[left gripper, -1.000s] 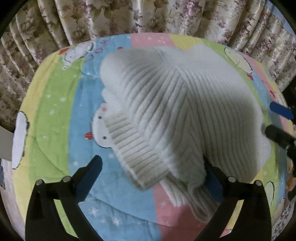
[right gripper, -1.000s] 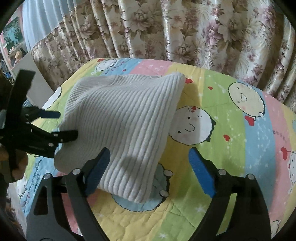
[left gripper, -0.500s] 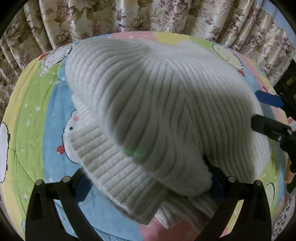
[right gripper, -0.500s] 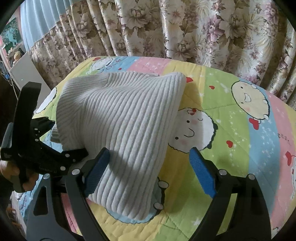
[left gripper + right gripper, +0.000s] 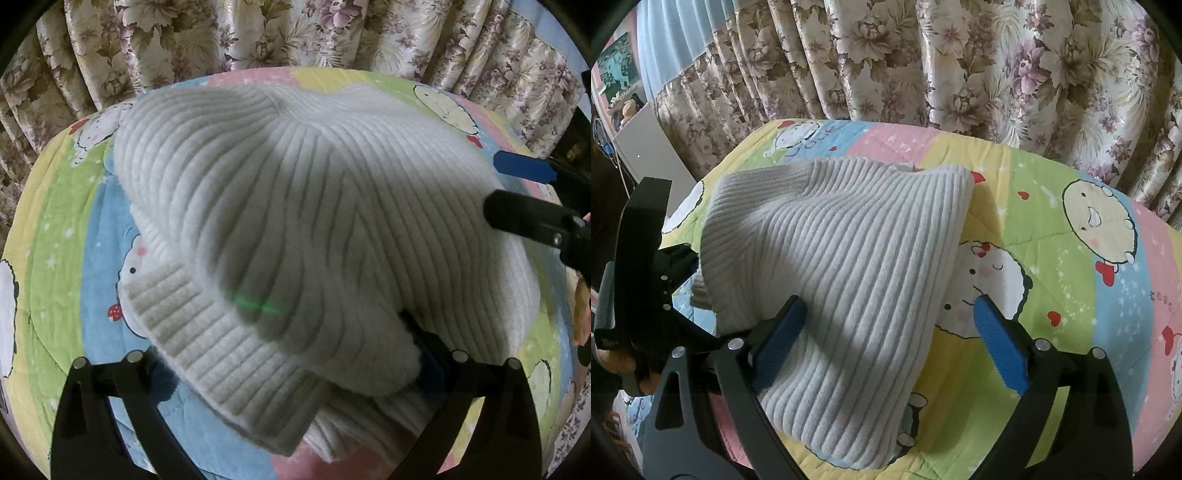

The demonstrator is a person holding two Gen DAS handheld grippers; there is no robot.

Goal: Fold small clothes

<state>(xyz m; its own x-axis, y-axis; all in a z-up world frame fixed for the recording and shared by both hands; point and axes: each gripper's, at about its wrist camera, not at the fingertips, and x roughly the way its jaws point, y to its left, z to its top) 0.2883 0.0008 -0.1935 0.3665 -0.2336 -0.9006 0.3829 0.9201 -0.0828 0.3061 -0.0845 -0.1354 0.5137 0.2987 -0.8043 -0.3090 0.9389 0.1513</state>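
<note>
On the cartoon-print quilted bed cover [image 5: 1071, 280] lies the folded white rib-knit sweater [image 5: 842, 266], long axis running away from both tongs. Right tongs [image 5: 886, 343] released, just widened, straddling its near edge; left tongs [image 5: 295, 373] released over its cuff end, nearer.

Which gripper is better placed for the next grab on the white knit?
Left, probably. The left gripper straddles the white knit sweater's ribbed cuff. The right gripper sits at its edge, right pad over bare quilt.
</note>
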